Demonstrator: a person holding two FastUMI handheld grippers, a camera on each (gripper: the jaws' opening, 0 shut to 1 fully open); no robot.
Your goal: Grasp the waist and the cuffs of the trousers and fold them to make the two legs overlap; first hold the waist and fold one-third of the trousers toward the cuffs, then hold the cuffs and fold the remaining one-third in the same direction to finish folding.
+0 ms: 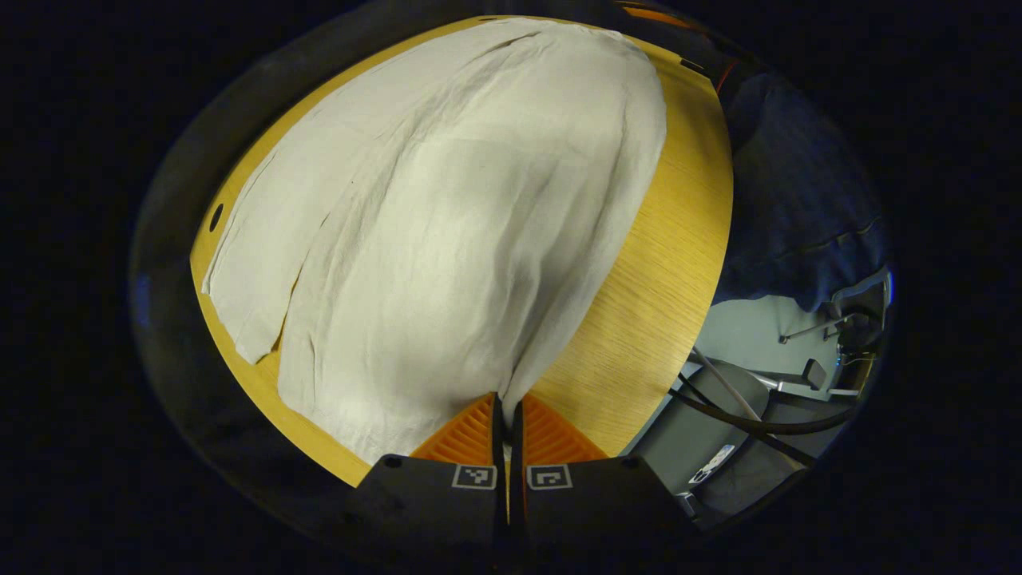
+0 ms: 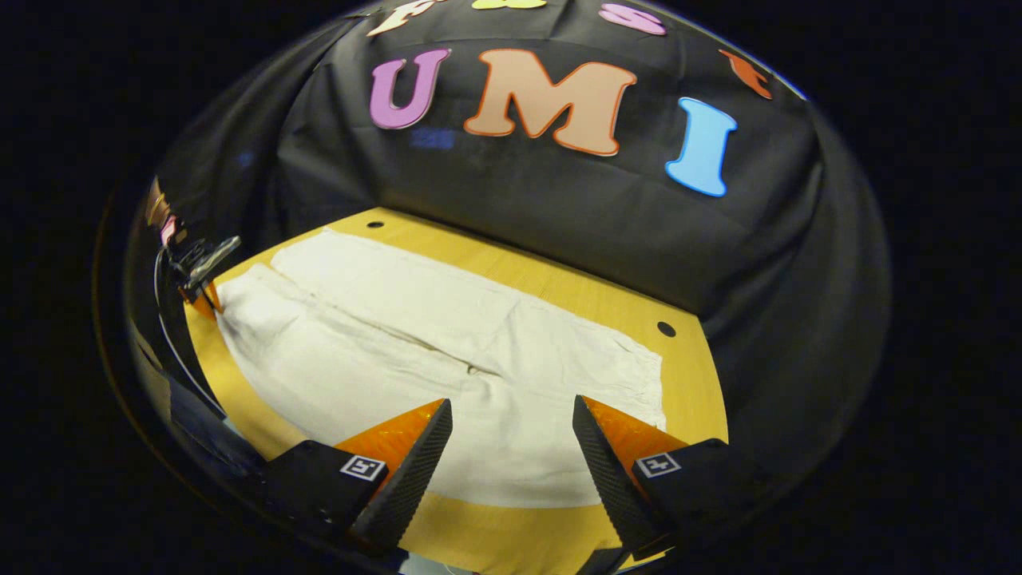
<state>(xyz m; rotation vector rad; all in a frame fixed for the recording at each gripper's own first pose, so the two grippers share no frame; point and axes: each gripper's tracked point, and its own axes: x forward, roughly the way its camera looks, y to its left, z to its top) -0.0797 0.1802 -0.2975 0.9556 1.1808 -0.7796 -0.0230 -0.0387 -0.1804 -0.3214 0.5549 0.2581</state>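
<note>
Left fingers (image 1: pixel 506 415) pinch the trousers (image 1: pixel 447 231) on the wooden table (image 1: pixel 663 271); right fingers (image 2: pixel 511 447) spread.

My left gripper (image 1: pixel 506 409) sits at six o'clock, its two fingers pressed together on a bit of the trousers (image 1: pixel 447 231). From that pinch the pale cloth rises in a taut ridge toward twelve and spreads wide over the table (image 1: pixel 663 271). One leg lies apart at nine, a slit of wood showing between the two. Bare wood runs from two to five o'clock. Past the table edge at four I see cables (image 1: pixel 750 419) and grey floor (image 1: pixel 742 331).
</note>
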